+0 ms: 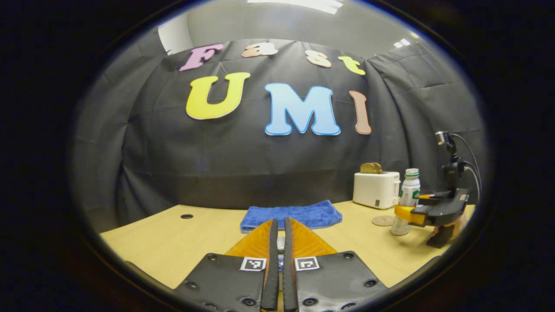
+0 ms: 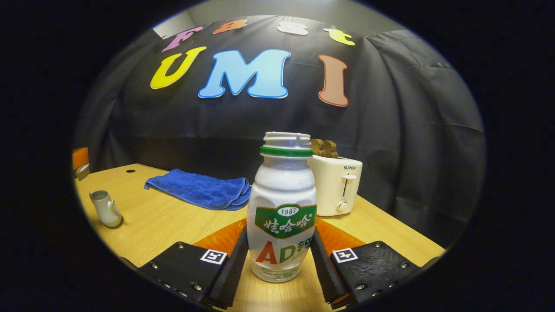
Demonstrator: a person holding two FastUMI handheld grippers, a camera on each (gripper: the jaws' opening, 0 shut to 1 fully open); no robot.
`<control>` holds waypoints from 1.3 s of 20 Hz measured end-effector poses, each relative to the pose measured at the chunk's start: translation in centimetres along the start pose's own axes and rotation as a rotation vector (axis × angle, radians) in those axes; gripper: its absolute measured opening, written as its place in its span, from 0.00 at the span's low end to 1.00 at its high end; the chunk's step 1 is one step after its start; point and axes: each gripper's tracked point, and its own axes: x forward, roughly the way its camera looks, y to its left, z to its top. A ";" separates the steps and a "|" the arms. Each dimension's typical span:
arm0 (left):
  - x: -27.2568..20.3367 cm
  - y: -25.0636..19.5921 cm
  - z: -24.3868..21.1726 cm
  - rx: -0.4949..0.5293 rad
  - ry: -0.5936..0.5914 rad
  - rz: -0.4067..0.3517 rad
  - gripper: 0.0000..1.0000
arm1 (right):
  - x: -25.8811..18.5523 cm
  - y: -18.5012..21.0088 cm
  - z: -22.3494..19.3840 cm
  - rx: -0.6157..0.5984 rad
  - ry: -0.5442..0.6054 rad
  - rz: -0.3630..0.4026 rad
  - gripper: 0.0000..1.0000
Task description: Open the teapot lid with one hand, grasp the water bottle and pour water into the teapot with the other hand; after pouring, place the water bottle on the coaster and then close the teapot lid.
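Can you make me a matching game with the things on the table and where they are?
Things:
1. white plastic water bottle
2. folded blue towel
3. white toaster
4. small grey teapot

Places:
A. far left on the wooden table in the right gripper view
B. behind the bottle, bread slices sticking out
C. between the right gripper fingers
D. lying flat near the back wall

Pairs: 1-C, 2-D, 3-B, 4-A

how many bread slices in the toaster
2, side by side in the slots on top of the white toaster, brown slices sticking up behind the bottle; more may be hidden.
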 end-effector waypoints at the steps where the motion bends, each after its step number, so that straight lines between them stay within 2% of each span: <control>1: -1.0 -0.3 0.4 0.001 -0.009 -0.009 0.14 | -0.3 0.3 0.7 -0.002 -0.011 0.010 0.74; 3: -2.9 -0.8 0.4 -0.002 -0.014 -0.023 0.14 | -1.3 1.1 2.0 -0.024 -0.034 0.026 0.74; 5: -5.0 -0.8 1.2 0.004 -0.011 -0.032 0.14 | -2.3 2.6 2.7 -0.095 -0.035 0.046 0.74; 6: -6.1 -0.7 1.7 -0.001 -0.014 -0.036 0.10 | -2.6 3.3 3.0 -0.129 -0.036 0.059 0.74; 7: -7.2 -0.7 2.0 -0.006 -0.019 -0.044 0.14 | -3.1 4.3 3.3 -0.162 -0.033 0.080 0.74; 8: -8.4 -0.7 2.2 -0.005 -0.023 -0.047 0.14 | -3.5 5.2 3.4 -0.192 -0.032 0.097 0.74; 10: -10.5 -0.2 1.9 0.020 -0.025 -0.038 0.14 | -4.1 7.0 3.7 -0.264 -0.029 0.119 0.74; 11: -11.2 0.5 1.5 0.038 -0.024 -0.024 0.10 | -4.5 7.9 3.7 -0.306 -0.029 0.127 0.74; 12: -11.9 1.1 0.9 0.046 -0.013 -0.012 0.14 | -4.7 9.1 3.7 -0.346 -0.033 0.143 0.74; 13: -12.4 1.3 -0.1 0.038 0.003 -0.010 0.10 | -5.0 10.2 3.7 -0.391 -0.036 0.153 0.74; 14: -12.8 1.6 -0.8 0.016 0.018 -0.010 0.14 | -5.0 11.2 3.6 -0.435 -0.040 0.166 0.70; 17: -13.9 2.4 -1.9 -0.048 0.043 -0.007 0.14 | -5.1 14.2 3.3 -0.541 -0.047 0.201 0.70; 18: -14.3 2.6 -1.9 -0.063 0.041 -0.007 0.10 | -4.9 14.9 3.3 -0.577 -0.054 0.206 0.70; 19: -14.9 2.6 -1.7 -0.070 0.037 -0.008 0.14 | -4.8 15.5 3.5 -0.618 -0.061 0.206 0.70; 22: -16.4 2.8 -1.5 -0.086 0.017 -0.015 0.14 | -3.9 17.4 3.3 -0.749 -0.067 0.223 0.70; 26: -17.8 4.7 -2.4 -0.090 0.033 0.024 0.14 | -3.0 19.2 3.2 -0.913 -0.079 0.230 0.70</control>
